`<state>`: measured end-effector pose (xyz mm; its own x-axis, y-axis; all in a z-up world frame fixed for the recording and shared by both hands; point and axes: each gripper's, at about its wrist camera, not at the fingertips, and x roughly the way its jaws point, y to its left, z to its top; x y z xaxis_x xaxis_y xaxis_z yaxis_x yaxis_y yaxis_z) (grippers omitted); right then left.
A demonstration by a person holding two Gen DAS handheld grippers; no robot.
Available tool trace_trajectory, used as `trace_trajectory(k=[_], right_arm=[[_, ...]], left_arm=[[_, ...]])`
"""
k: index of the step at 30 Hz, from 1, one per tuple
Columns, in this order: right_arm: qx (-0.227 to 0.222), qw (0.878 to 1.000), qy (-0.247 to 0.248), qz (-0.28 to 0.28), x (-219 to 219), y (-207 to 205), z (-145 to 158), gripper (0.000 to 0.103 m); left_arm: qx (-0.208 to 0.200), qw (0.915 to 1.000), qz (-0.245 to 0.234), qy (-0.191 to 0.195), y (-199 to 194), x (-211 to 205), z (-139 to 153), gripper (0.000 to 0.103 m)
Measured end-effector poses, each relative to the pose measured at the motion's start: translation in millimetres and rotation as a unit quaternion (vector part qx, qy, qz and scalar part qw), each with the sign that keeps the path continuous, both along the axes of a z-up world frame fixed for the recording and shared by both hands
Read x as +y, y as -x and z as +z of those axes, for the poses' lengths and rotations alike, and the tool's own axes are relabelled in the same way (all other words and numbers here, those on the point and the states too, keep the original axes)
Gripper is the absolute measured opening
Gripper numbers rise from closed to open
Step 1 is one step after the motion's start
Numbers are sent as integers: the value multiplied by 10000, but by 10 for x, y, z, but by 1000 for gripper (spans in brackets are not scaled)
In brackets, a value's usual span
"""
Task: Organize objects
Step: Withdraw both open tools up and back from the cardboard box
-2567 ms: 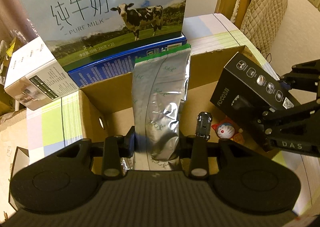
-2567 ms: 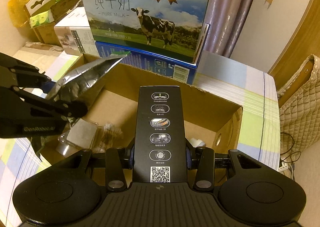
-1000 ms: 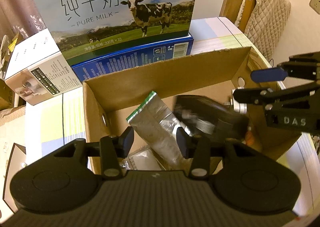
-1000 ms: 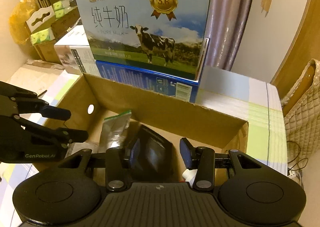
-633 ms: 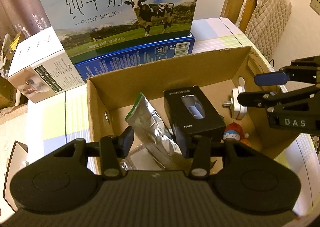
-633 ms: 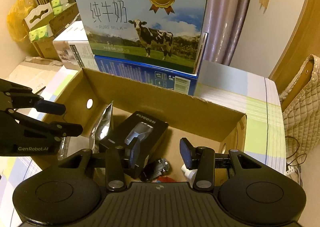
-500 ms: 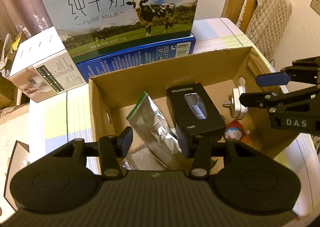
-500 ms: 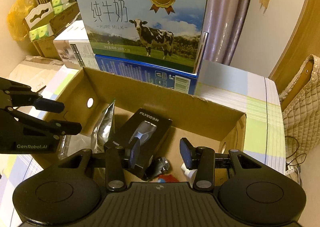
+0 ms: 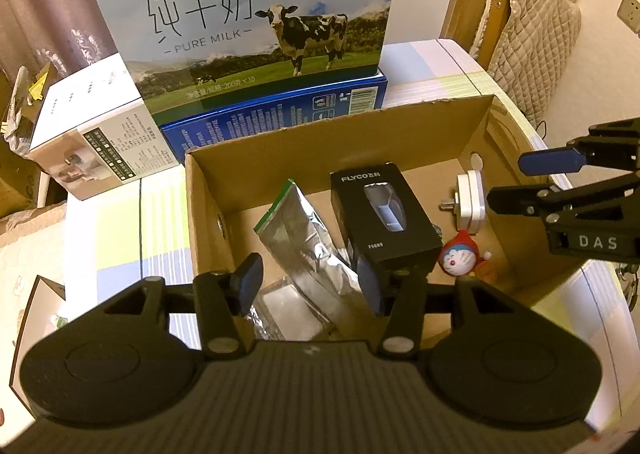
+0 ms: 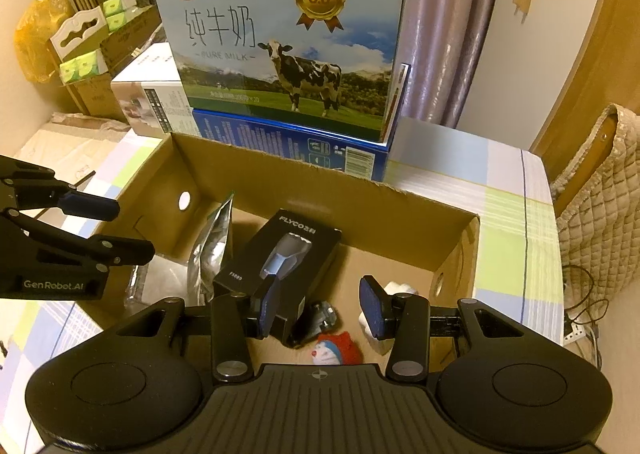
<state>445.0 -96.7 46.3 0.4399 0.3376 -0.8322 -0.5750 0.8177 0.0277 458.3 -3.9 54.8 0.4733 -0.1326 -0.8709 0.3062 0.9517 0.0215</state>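
Above the open cardboard box (image 9: pixel 312 141), both tools hang tilted down into it with nothing gripped. The left tool (image 9: pixel 310 286) has its jaws opening; the silver foil pouch (image 9: pixel 308 254) shows between them only by line of sight, lying below on the box floor, clear of the pads. The right tool (image 10: pixel 320 308) stands part open and empty, with the bottom of the box visible through the gap. The pouch leans against the black shaver box (image 9: pixel 382 213), which lies flat beside it near the middle of the carton. To their right sit a small cartoon figure (image 9: pixel 460 254) and a white plug adapter (image 9: pixel 470 199), the latter close to the side wall. A clear packet (image 9: pixel 288 306) lies under the pouch's lower end. Behind the carton a milk case (image 9: pixel 248 25) rests on a blue carton (image 9: pixel 280 117), all on the checked counter (image 10: pixel 512 213).

Judged step: release complete, withdrawal next. To do it well, each tool should lift straight up along its own line before swinging aside, so that no finger clips the carton rim or drags the leaning pouch. Jaws are best left apart until clear of the walls. The pouch looks light and crinkly and may slide flat if brushed.
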Motion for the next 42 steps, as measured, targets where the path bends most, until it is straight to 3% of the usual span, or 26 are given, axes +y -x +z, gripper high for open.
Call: trace_trajectory(k=[8, 17, 23, 28, 35, 42], right_arm=[[-29, 9999, -131, -84, -161, 210, 232, 42], [-118, 9996, -177, -161, -421, 630, 490, 42], [-150, 9996, -169, -182, -586, 926, 625, 44], [-250, 9992, -248, -206, -736, 1194, 722, 58], [-307, 9986, -396, -166, -924, 1591, 773, 68], [-246, 9977, -590, -217, -1121, 1983, 725, 78]], left_arm=[[-90, 9999, 73, 40, 282, 37, 219, 56], [-204, 9995, 158, 172, 734, 50, 509, 77], [-291, 9991, 207, 229, 1040, 50, 663, 83], [-398, 9985, 229, 299, 1331, 75, 770, 89], [-512, 9976, 328, 329, 1761, 162, 830, 92], [-683, 9964, 342, 355, 2189, 173, 853, 102]])
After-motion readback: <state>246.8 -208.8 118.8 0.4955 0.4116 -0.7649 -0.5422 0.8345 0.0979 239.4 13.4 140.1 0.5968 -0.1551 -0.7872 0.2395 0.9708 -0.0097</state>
